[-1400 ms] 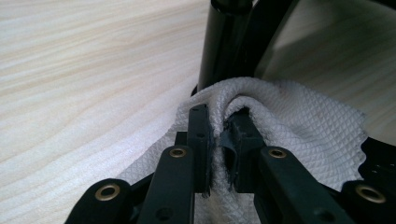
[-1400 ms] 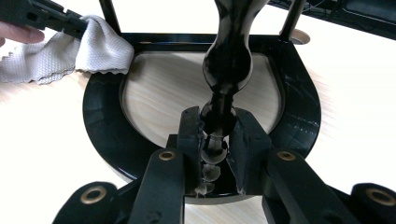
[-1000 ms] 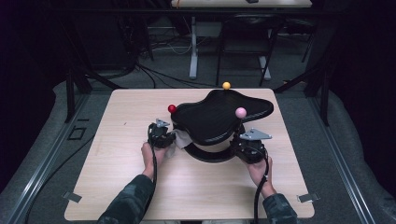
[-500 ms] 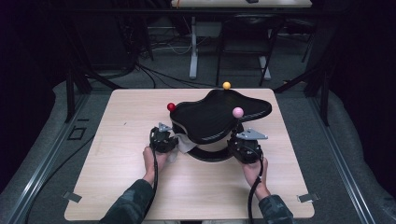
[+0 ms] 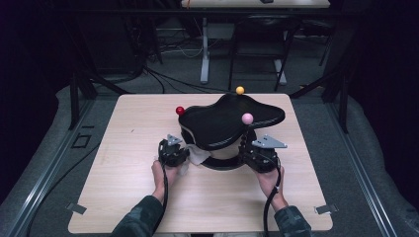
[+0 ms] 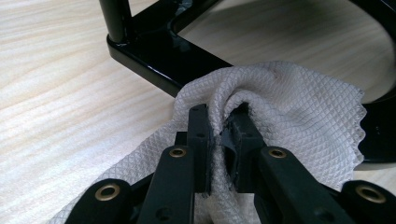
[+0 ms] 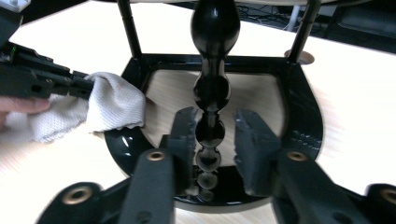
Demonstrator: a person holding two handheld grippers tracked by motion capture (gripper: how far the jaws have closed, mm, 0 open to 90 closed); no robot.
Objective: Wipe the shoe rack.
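Observation:
A black stand (image 5: 230, 121) with a wavy top sits mid-table on a ring base (image 5: 222, 164). It carries a red ball (image 5: 180, 110), a yellow ball (image 5: 240, 90) and a pink ball (image 5: 247, 118). My left gripper (image 5: 181, 151) (image 6: 219, 116) is shut on a white waffle-weave cloth (image 6: 289, 102) (image 5: 198, 156) that lies against the base's left side (image 6: 154, 56). My right gripper (image 5: 245, 149) (image 7: 215, 123) is open, its jaws on either side of the stand's beaded black post (image 7: 212, 88). In the right gripper view the cloth (image 7: 112, 105) rests on the base rim (image 7: 303, 116).
The wooden table (image 5: 128, 138) has bare room left, right and in front of the stand. Its front edge (image 5: 197, 229) is near the person's forearms. Dark floor, cables and another table's legs (image 5: 205, 54) lie beyond.
The right gripper has edged a little leftward in toward the stand's post. The left gripper with the cloth has shifted only slightly at the base.

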